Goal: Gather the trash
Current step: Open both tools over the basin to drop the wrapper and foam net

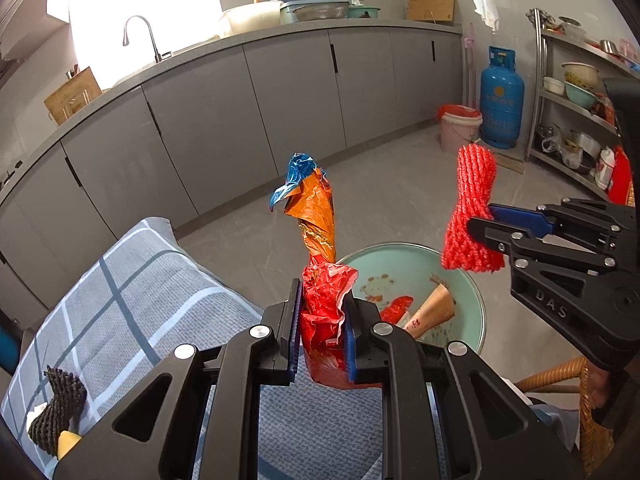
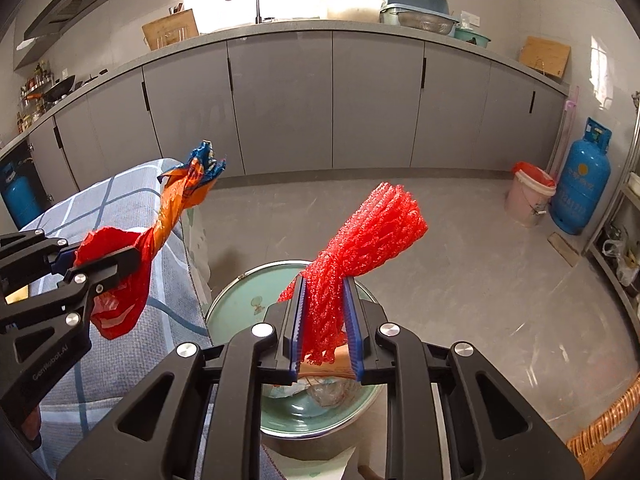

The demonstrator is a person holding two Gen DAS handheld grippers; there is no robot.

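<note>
My left gripper [image 1: 322, 336] is shut on a crumpled red, orange and blue plastic wrapper [image 1: 316, 232], held upright over the edge of the checked cloth. It also shows in the right wrist view [image 2: 160, 220]. My right gripper [image 2: 326, 332] is shut on a red foam fruit net [image 2: 368, 240], held above a pale green basin [image 2: 236, 308]. The net also shows in the left wrist view [image 1: 472, 216]. The basin [image 1: 384, 264] holds a paper cone [image 1: 432, 312] and other scraps.
A blue-grey checked cloth [image 1: 132, 292] covers a surface at left, with a black foam net [image 1: 58, 408] on it. Grey cabinets [image 2: 280, 104] run along the back. A pink lined bucket [image 2: 530, 196] and blue gas cylinder [image 2: 582, 176] stand at right. A wicker chair edge [image 1: 560, 380] is near.
</note>
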